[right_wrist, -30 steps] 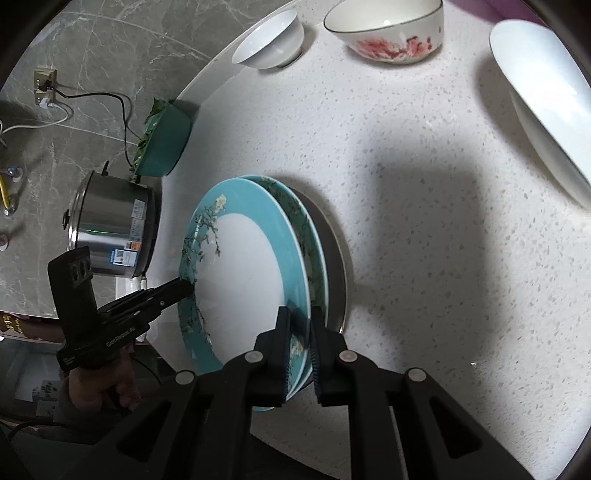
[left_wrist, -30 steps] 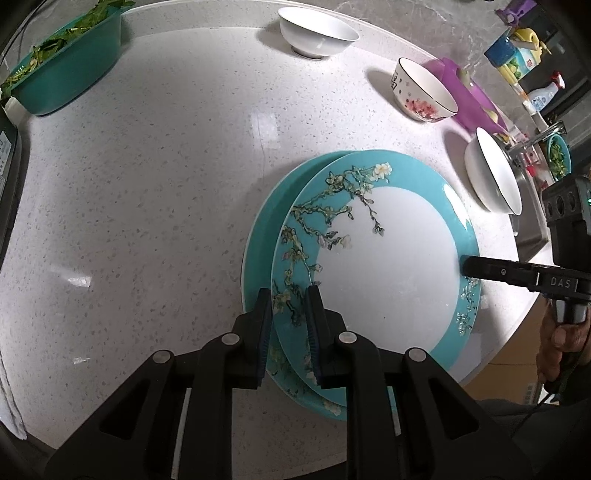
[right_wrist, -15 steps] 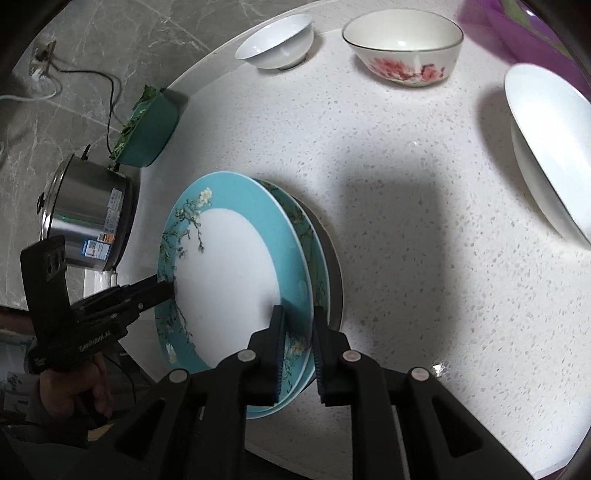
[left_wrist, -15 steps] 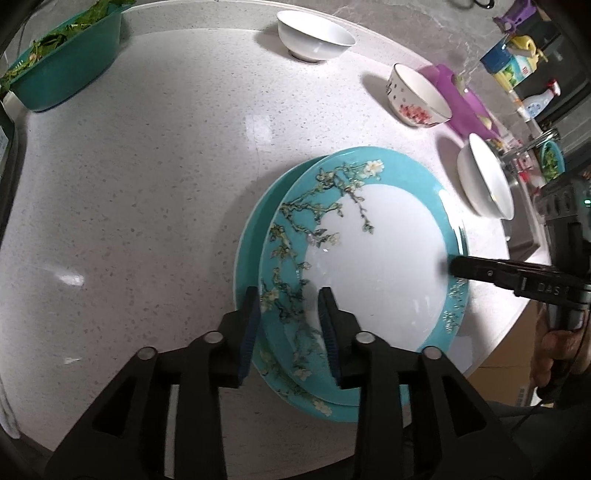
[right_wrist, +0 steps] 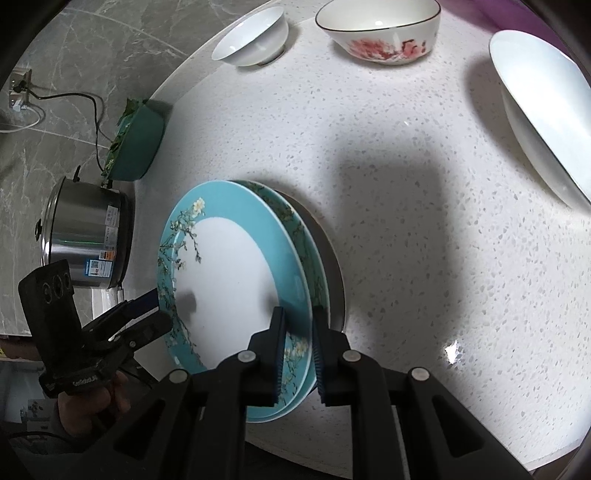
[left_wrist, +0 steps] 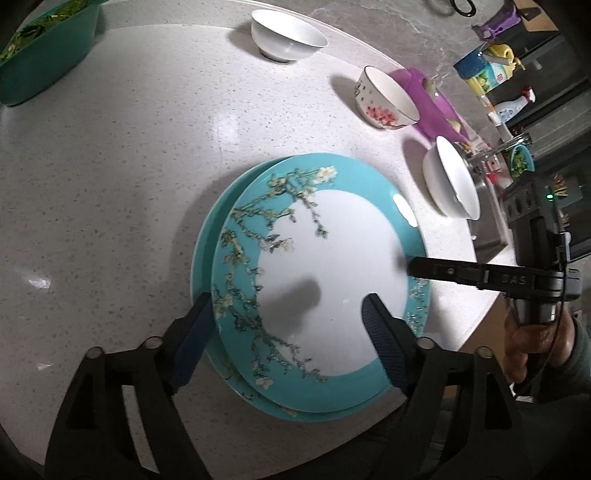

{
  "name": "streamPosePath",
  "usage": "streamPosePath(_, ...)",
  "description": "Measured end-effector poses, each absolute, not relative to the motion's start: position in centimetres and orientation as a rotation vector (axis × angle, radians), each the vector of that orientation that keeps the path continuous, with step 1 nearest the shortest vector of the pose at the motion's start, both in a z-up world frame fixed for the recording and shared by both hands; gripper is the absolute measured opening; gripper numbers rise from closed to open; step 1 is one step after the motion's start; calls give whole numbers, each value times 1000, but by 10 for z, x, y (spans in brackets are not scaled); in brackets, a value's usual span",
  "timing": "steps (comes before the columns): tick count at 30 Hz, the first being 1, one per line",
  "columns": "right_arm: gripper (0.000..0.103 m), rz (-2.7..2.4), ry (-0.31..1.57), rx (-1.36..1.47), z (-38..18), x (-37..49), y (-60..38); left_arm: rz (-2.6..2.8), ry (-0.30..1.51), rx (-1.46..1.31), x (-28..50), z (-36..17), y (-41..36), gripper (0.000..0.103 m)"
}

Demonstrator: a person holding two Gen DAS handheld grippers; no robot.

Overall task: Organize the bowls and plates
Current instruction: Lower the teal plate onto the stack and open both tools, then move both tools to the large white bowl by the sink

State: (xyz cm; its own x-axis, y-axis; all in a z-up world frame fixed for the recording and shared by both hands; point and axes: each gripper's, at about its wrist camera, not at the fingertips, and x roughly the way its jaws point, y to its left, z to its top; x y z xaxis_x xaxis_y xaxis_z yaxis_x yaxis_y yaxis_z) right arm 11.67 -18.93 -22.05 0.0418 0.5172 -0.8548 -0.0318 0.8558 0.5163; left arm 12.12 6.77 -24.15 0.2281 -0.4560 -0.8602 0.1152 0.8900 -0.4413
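Left wrist view: left gripper [left_wrist: 288,317] jaws just opening, released, straddling top plate [left_wrist: 332,266] rim; right gripper [right_wrist: 298,354] clamped on top plate — stacked on second plate [right_wrist: 314,266] near counter [right_wrist: 406,221] front edge.

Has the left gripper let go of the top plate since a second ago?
Yes. The left gripper has just been opening; its fingers now stand apart, straddling the top plate. The right gripper pinches the opposite rim.

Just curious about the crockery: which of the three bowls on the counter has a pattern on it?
The middle bowl, with red flowers on its side. The far bowl and the near bowl are plain white.
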Motion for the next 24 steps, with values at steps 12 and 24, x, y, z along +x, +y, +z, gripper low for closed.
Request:
streamPosePath(12, 15, 414, 1471, 382, -218, 119, -188, -376, 1206, -320, 126, -223, 88, 103)
streamPosePath(24, 82, 424, 1381, -75, -201, 102, -112, -373, 1215, -321, 125, -228, 90, 103)
